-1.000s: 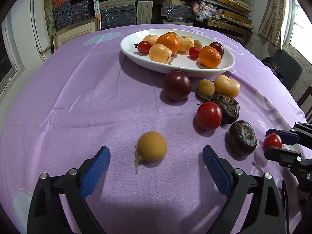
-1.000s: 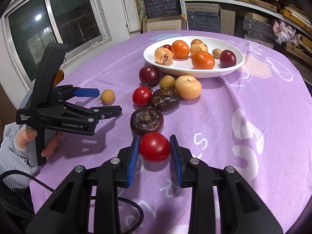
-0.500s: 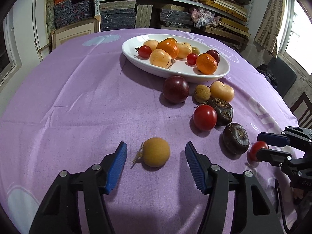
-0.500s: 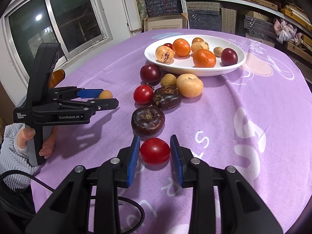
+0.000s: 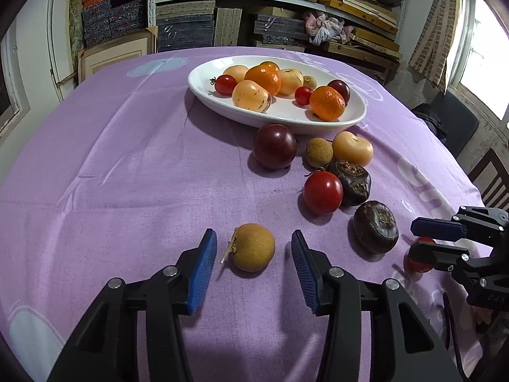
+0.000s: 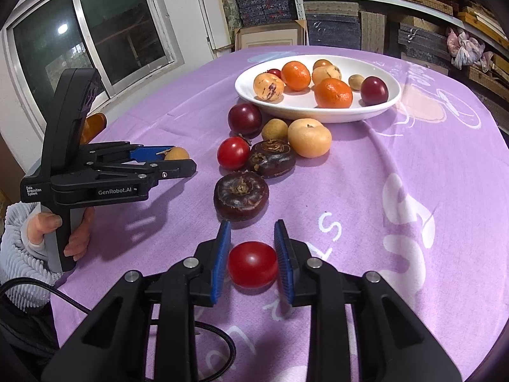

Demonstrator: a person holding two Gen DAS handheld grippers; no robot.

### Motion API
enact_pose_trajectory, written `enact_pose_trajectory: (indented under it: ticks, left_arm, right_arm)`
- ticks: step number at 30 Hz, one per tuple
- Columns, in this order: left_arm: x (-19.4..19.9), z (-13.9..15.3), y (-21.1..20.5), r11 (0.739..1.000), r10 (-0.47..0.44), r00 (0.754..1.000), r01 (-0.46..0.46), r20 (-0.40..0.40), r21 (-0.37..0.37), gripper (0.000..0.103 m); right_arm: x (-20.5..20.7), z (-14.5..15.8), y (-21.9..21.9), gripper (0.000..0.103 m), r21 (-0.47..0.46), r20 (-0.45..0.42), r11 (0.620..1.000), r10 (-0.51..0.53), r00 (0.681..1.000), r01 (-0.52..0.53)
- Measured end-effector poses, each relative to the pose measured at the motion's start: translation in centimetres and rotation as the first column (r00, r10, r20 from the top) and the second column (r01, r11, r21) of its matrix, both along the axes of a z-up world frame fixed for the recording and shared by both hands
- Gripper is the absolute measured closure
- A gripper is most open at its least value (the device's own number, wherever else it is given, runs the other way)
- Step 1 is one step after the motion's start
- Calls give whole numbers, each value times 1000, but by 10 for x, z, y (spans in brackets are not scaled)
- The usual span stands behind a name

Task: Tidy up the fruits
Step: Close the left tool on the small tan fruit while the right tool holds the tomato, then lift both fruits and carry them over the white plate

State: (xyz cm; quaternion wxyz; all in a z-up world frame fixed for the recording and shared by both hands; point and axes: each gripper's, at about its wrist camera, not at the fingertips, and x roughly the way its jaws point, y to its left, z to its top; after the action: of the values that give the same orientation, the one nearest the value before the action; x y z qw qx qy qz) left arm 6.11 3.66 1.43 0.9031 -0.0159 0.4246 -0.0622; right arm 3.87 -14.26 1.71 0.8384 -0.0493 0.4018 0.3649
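A: The brown longan (image 5: 253,247) lies on the desk (image 5: 127,172) between the pads of the left tool (image 5: 251,254), which is open, not touching it.

B: And the right tool (image 6: 253,259) is open around the red tomato (image 6: 252,264). The white plate (image 5: 356,121) waits at twelve o'clock.

A: Both fruits are round; an off-centre squeeze may roll them away.

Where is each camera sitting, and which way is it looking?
Left wrist view: sits on the left gripper, looks across the table to the white dish; its fingers flank a brown fruit.
Right wrist view: sits on the right gripper, facing the dish; its fingers flank a red tomato; the person's left hand shows.
Both share the dish and each other's gripper.
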Motion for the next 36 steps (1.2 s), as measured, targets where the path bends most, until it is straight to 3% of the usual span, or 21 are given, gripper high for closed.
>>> enact_pose_trajectory:
  ticks: [2,4,7,8,9,12,25,36]
  left_arm:
    - [1,-2,-9,999,-36,999,36,-8,40,39]
    - [0,-4,-21,992,-57,998,58,-10,112,37]
    - [0,-4,-18,994,-50,999,51,-11,96,37]
    - [0,-4,-18,994,-51,999,51,-7,98,43]
    - [-1,-3,-18,994,-54,999,54,-2,93,56]
    - [-1,-2,-17,995,-56,998,55,4,81,73]
    - [-2,-2,-19,994,-68,998,68,4,80,75]
    - [-7,1,-25,994,-101,995,100,23,49,76]
  right_arm:
    - [-1,0,0,76,-1,0,1000,0,1000,0]
    - [0,0,0,76,0,1,1000,0,1000,0]
    - [0,0,0,76,-1,0,1000,0,1000,0]
    - [0,0,0,76,1,-2,1000,-1,1000,1]
    - [1,0,0,76,5,-7,1000,-1,1000,1]
    - [0,0,1,76,1,-7,1000,4,1000,-4]
    - [-12,-7,8,71,-69,-8,997,44,999,-44]
    - [-11,-3,2,72,-29,0,999,31,1000,-31]
